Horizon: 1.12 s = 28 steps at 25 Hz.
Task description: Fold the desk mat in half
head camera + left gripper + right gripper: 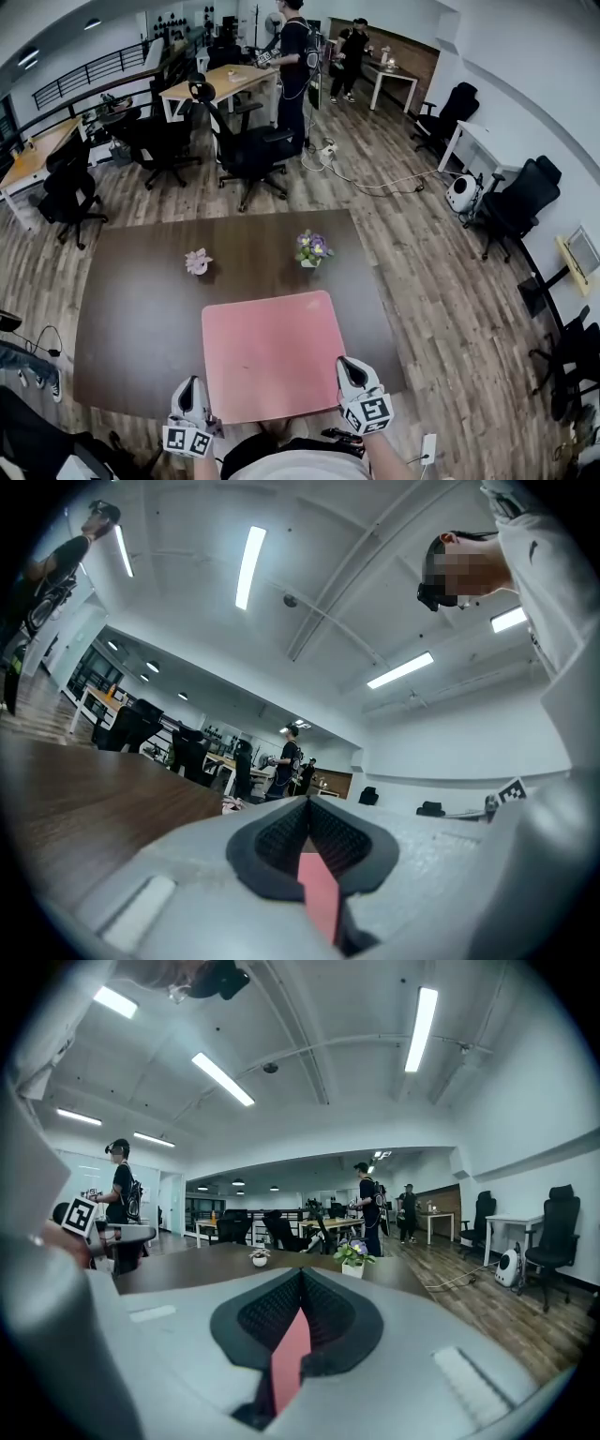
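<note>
While pinching near corners of the pink desk mat (272, 352), low centre of frame on the worktop (141, 309), with left hand-held gripper (191, 389) and right hand-held gripper (352, 367), lift evenly, carry forward, match far corners.

Plain salmon-pink desk mat (272, 356). Dark brown table (131, 319), faint wood grain. White left gripper (193, 384) and right gripper (351, 366); black grid-textured pads (267, 1312); black-and-white square markers (372, 411) on cubes. Purple-and-green potted flowers (312, 246), white pot (308, 263). Grey-brown plank floor (441, 262). Black office chairs (248, 150).
</note>
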Tool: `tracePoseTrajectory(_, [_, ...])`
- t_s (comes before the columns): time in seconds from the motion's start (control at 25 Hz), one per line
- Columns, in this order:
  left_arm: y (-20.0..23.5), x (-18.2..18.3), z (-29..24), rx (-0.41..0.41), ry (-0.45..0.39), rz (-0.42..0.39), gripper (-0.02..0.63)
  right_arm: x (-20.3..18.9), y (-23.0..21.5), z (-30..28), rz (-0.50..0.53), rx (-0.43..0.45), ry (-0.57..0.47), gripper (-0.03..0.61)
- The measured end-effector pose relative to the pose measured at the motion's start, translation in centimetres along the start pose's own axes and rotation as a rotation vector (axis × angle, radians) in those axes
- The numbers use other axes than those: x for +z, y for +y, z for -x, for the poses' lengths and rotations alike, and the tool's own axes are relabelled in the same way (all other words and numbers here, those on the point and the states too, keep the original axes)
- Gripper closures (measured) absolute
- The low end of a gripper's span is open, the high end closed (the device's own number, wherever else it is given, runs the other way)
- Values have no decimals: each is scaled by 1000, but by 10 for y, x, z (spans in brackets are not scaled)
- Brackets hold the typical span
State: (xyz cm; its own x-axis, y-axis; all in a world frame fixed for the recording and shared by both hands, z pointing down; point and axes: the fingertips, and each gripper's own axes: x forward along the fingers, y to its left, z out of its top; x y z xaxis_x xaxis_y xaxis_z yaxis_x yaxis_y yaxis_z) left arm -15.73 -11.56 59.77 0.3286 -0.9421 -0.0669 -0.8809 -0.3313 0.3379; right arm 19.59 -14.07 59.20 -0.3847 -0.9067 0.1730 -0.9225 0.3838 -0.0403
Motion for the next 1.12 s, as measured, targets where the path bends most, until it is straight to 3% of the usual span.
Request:
tracePoseTrajectory(0.2, [11,0,-5,-6,16,3,612,-11,-4,-7,21,-36,43,575])
tracePoseTrajectory(0.36, [14,2,-7,-19,24,-4,612,-31,-15,-15,23,-59,138,560])
tracePoseTrajectory(0.52, [20,2,-8,-26,29,-6,612,-86,-24,-30,-35,-46,382,404])
tracePoseTrajectory(0.68, [28,-1,-5,-24,32,7,612,-162,-34,-33,-58,-57,715,318])
tracePoseTrajectory(0.76, [31,-3,-3,-21,38,13,611,-187,-41,-32,-77,-73,817,295])
tracePoseTrajectory(0.96, [38,-5,2,-18,48,17,612,-207,-61,-30,-122,-168,913,277])
tracePoseTrajectory(1.12, [39,-4,3,-13,50,19,612,-209,-66,-29,-190,-169,955,234])
